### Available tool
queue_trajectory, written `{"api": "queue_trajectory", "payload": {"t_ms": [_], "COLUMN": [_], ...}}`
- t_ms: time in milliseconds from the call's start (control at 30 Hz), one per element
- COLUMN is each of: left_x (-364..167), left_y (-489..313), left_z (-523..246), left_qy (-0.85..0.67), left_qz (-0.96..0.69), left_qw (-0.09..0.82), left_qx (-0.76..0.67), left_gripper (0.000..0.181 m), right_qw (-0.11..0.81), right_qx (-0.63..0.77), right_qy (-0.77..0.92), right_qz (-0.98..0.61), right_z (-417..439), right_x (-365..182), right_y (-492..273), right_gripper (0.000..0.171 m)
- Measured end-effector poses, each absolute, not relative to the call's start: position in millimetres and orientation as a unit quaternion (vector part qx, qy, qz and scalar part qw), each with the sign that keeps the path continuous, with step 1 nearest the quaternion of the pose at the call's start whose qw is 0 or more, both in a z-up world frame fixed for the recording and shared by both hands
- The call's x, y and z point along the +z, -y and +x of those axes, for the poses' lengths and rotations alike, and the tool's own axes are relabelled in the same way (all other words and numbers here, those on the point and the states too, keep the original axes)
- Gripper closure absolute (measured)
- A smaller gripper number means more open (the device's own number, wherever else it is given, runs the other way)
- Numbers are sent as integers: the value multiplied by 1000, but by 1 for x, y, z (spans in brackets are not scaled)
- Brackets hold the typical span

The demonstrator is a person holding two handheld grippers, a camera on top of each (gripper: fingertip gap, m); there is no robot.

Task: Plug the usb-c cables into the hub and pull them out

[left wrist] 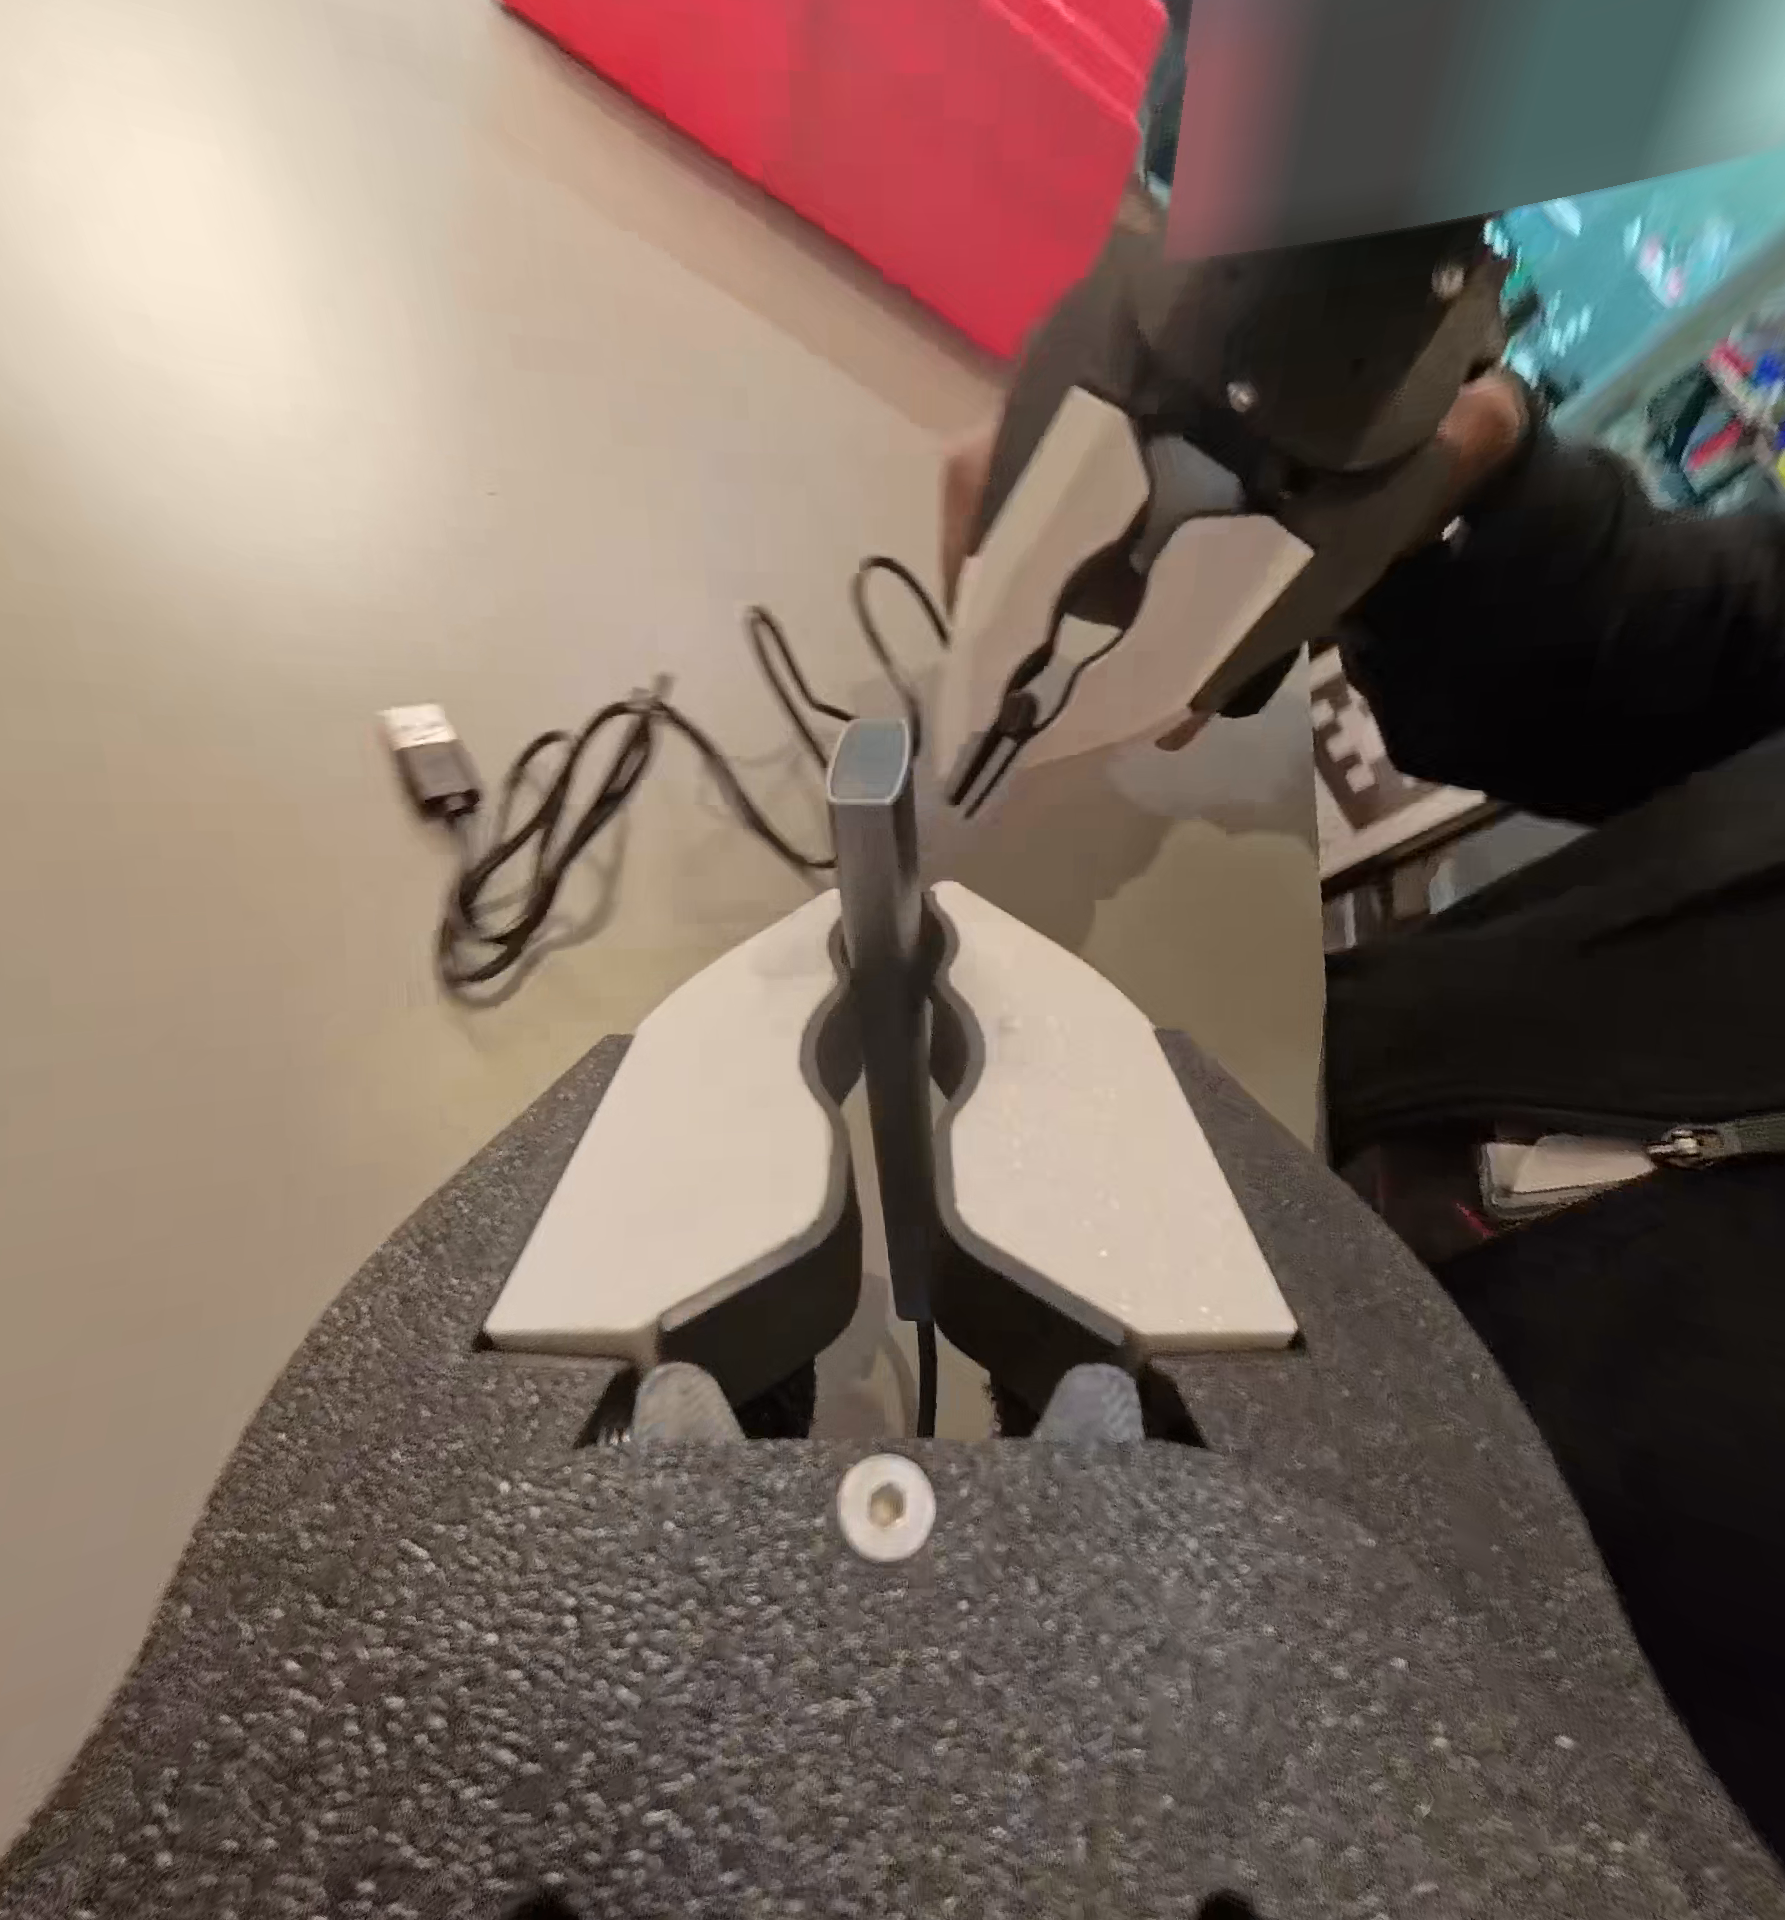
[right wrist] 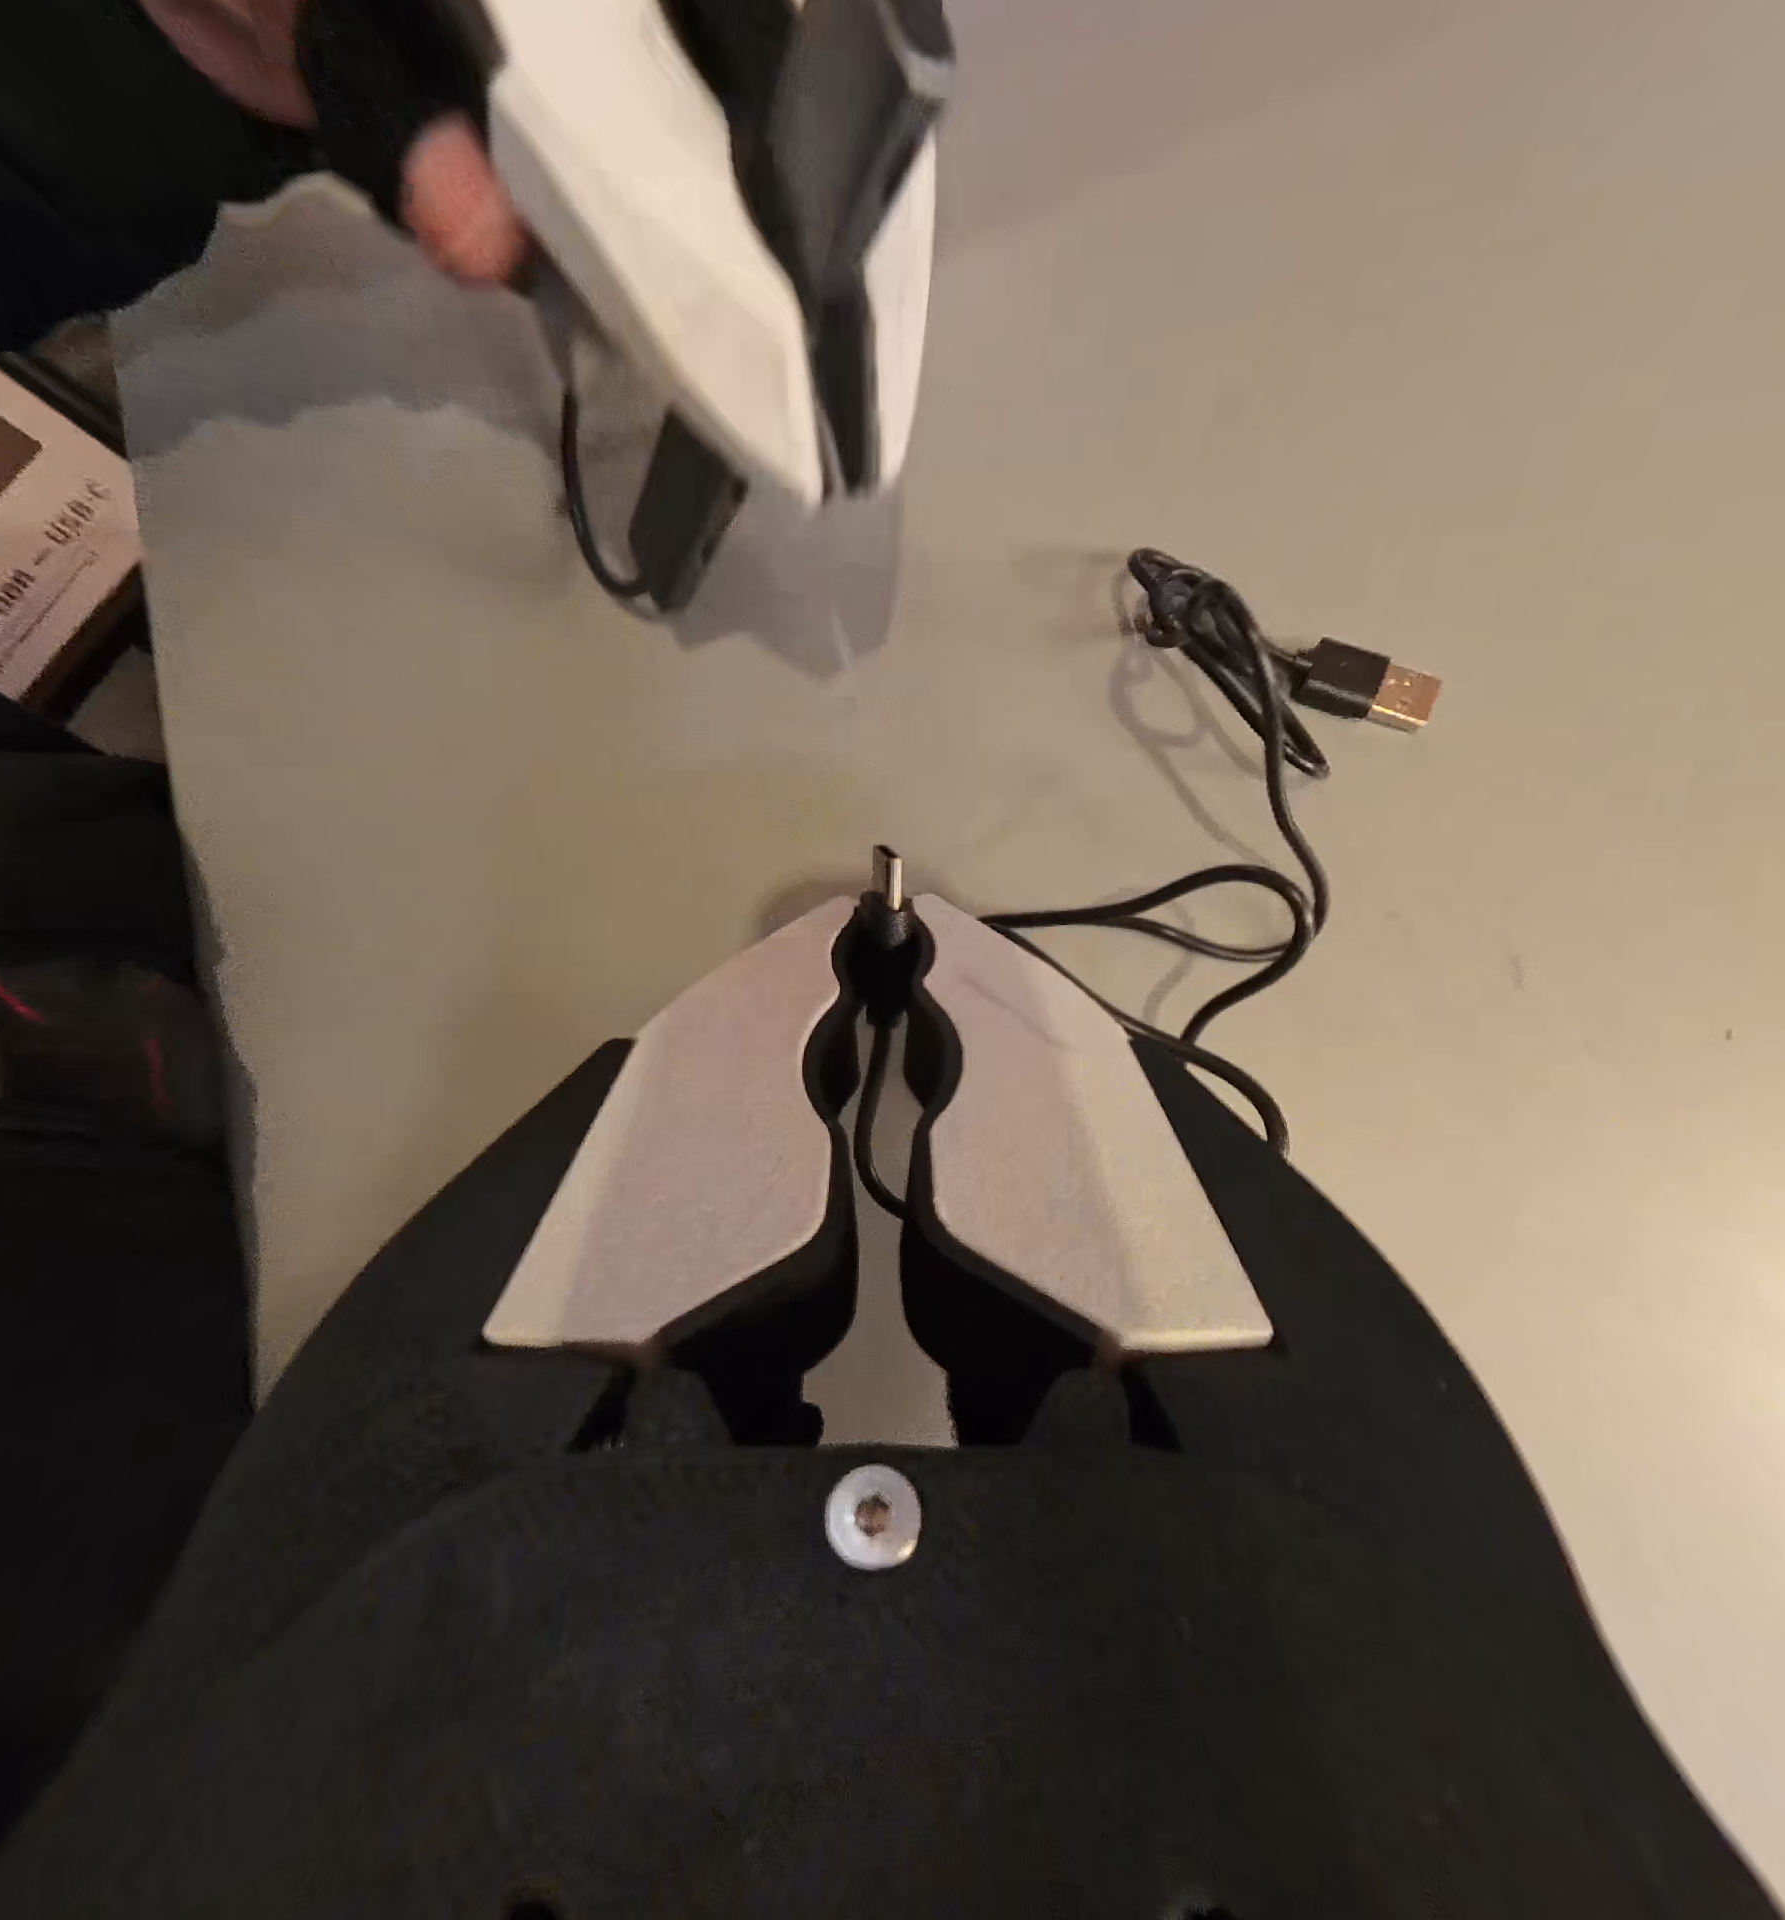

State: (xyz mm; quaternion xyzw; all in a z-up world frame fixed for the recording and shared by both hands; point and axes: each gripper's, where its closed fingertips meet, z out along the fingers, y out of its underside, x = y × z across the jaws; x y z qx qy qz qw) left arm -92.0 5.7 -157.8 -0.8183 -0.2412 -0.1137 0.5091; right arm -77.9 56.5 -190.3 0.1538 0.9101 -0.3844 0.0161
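My left gripper [left wrist: 883, 909] is shut on the hub [left wrist: 872, 790], a slim dark grey bar that sticks out past the fingertips and is held above the table. The hub's own thin cable [left wrist: 927, 1382] hangs down behind the jaws. My right gripper [right wrist: 886, 920] is shut on the black USB-C plug [right wrist: 888, 878], whose metal tip points forward. In the left wrist view the right gripper [left wrist: 1013, 743] holds the plug just right of the hub's end, apart from it. In the right wrist view the hub [right wrist: 690, 520] shows blurred beside a white finger [right wrist: 659, 260] of the left gripper.
The black cable [right wrist: 1272, 821] loops across the beige table [right wrist: 1490, 312], ending in a USB-A plug [right wrist: 1376, 686], also in the left wrist view [left wrist: 429, 743]. A red flat object [left wrist: 867, 135] lies at the far edge. A printed card [right wrist: 15, 540] sits beyond the table's edge. Tip to tip, the grippers are about 7 cm apart.
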Motion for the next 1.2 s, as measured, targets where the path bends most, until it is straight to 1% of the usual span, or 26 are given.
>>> {"api": "queue_trajectory", "payload": {"t_ms": [33, 167, 267, 400, 500, 667, 900, 1067, 1167, 1200], "left_x": [-157, -158, -155, -144, -141, -133, -109, -90, -83, -82], "left_y": [3, 15, 10, 5, 2, -7, -4, 16, 23, 24], "left_z": [-96, -91, -94, -110, -118, -123, -134, -133, -127, -125], "left_qy": [254, 264, 286, 338, 361, 363, 393, 410, 405, 402], "left_qz": [-810, -800, -770, -695, -649, -604, -505, -371, -321, -312], "left_qw": [515, 524, 554, 616, 652, 695, 760, 825, 847, 852], "left_qx": [-117, -128, -139, -153, -154, -143, -110, -116, -125, -127], "left_gripper": [172, 172, 172, 173, 173, 173, 172, 173, 173, 173], "right_qw": [23, 29, 25, 18, 13, -2, -41, 12, 31, 37], "right_qx": [-392, -376, -367, -379, -400, -439, -462, -477, -487, -494], "right_qy": [-906, -911, -913, -909, -898, -876, -866, -856, -848, -843], "right_qz": [158, 165, 176, 176, 184, 198, 186, 201, 207, 211], "right_z": [-78, -78, -79, -78, -79, -77, -68, -48, -40, -38], "right_x": [-190, -204, -214, -209, -195, -172, -162, -172, -176, -175], "right_y": [-58, -63, -58, -55, -57, -56, -45, -24, -12, -9], "right_gripper": [168, 168, 167, 146, 141, 138, 135, 134, 133, 136]}}
